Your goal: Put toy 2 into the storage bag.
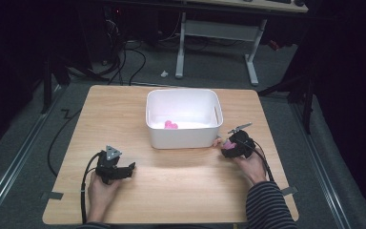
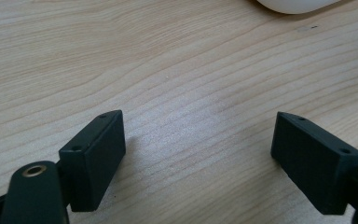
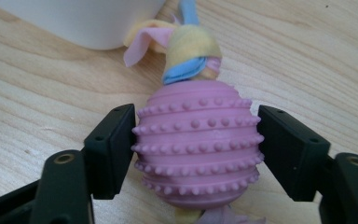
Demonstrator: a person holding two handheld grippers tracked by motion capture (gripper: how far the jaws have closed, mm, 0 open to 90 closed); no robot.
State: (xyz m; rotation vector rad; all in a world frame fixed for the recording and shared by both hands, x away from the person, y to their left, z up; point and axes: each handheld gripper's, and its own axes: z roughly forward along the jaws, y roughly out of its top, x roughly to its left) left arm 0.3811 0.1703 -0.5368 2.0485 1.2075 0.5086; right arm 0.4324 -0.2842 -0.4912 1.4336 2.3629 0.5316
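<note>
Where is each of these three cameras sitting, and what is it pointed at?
High view: above the table, looking down; both hands, left gripper, right gripper.
Left gripper view: on that gripper, facing bare wood; its open jaws.
Right gripper view: on that gripper, jaws on the pink ball.
Shared: the white bin.

toy (image 3: pixel 198 149) just right of bin (image 1: pixel 183 138)

A matt, light wood grain is shown by the tabletop (image 3: pixel 37 93). The ball (image 3: pixel 198 144) is made of pink rubber, ridged and studded, with soft cloth strips (image 3: pixel 189 53) knotted through it. The bin (image 1: pixel 183 118) looks like smooth white plastic; the right claw (image 3: pixel 196 154) is matt black plastic.
</note>
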